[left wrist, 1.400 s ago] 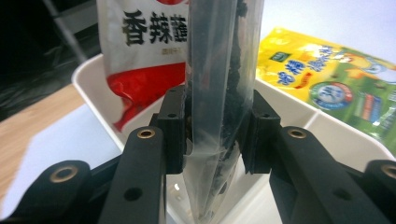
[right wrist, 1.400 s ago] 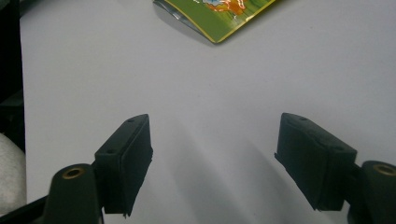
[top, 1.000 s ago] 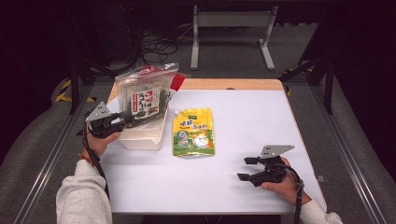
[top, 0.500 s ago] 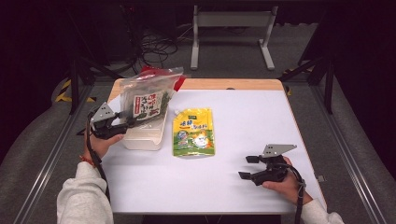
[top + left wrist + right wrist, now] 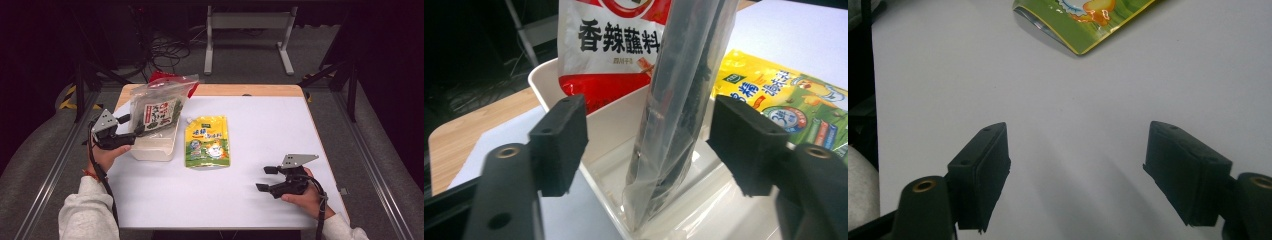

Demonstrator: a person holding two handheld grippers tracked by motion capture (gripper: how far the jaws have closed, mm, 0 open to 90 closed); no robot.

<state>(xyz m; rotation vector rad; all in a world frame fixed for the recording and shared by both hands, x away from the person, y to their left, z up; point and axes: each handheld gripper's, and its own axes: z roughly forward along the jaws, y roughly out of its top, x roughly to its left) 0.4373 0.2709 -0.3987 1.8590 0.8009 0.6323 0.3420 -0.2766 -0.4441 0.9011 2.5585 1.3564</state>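
Left tongs sat at the near left side of a white bin, jaws spread and just been opening, a clear bag of dark stuff standing between them but pads not pressing it. That bag stood upright inside the bin, leaning back toward a red-and-white packet just behind it, also in the bin. From the left gripper view the bag's bottom edge rested on the bin floor straight ahead of the tongs. A yellow-green pouch lay flat on the desk, just beyond the bin on the side away from the left tongs. Right tongs were open, holding nothing, resting low over bare desk, well apart from the bin; the pouch's corner lay ahead of them.
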